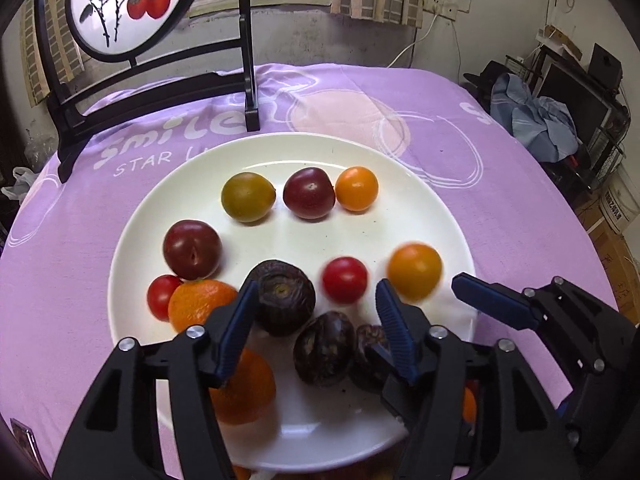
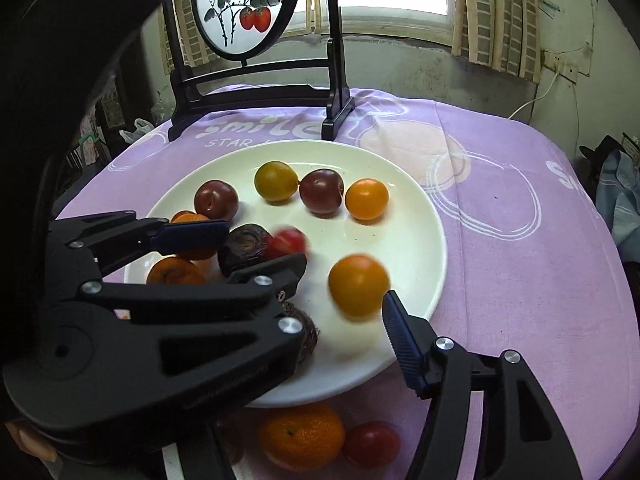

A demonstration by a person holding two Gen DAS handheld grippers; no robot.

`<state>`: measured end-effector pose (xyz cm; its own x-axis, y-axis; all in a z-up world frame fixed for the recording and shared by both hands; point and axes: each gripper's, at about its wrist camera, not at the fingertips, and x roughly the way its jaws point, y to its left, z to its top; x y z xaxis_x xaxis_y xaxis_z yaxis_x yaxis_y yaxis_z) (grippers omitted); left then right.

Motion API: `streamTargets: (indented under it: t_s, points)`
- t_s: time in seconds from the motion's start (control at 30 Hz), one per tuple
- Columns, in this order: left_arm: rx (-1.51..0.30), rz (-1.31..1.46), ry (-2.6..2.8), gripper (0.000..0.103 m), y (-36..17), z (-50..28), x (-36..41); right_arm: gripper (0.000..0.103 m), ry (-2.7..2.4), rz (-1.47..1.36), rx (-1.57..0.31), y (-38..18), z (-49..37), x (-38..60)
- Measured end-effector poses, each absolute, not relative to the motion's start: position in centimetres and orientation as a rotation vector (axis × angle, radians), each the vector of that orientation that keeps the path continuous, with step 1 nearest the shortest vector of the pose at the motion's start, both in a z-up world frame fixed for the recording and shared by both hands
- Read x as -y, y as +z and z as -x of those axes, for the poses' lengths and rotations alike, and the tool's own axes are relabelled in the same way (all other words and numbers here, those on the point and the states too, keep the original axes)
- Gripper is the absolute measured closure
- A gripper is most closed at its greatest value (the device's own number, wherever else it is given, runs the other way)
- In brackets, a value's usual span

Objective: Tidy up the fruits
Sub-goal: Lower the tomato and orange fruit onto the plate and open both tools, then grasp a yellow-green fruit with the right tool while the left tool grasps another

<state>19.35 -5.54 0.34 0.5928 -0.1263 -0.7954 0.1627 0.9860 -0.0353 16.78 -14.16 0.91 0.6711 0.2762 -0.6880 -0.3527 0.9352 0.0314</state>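
Observation:
A white plate on the purple cloth holds several small fruits: an olive-green one, dark red plums, orange tomatoes, red tomatoes, mandarins and dark wrinkled passion fruits. My left gripper is open over the near part of the plate, its jaws on either side of the passion fruits. A blurred orange tomato and a blurred red tomato lie loose on the plate. My right gripper is open and empty beside the orange tomato; one of its fingers shows in the left wrist view.
A black-framed round painted screen stands at the table's far edge behind the plate. A mandarin and a red tomato lie on the cloth in front of the plate. Furniture and boxes stand off to the right.

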Motion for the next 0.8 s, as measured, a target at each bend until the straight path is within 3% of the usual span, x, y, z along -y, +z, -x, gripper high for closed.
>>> streamTargets:
  t_s: [0.13, 0.23, 0.8]
  points:
    - [-0.877, -0.008, -0.161, 0.026, 2.1, -17.2, 3.9, 0.038, 0.358, 0.098, -0.755, 1.2, -15.8, 14.9]
    - [-0.851, 0.014, -0.162, 0.021, 3.0, -15.4, 2.7, 0.038, 0.369, 0.067, -0.763, 1.4, -15.0, 15.6]
    - [-0.916, 0.064, -0.107, 0.014, 0.7, -7.7, -1.7, 0.034, 0.473, 0.131, -0.781, -0.1, -6.9, 14.3]
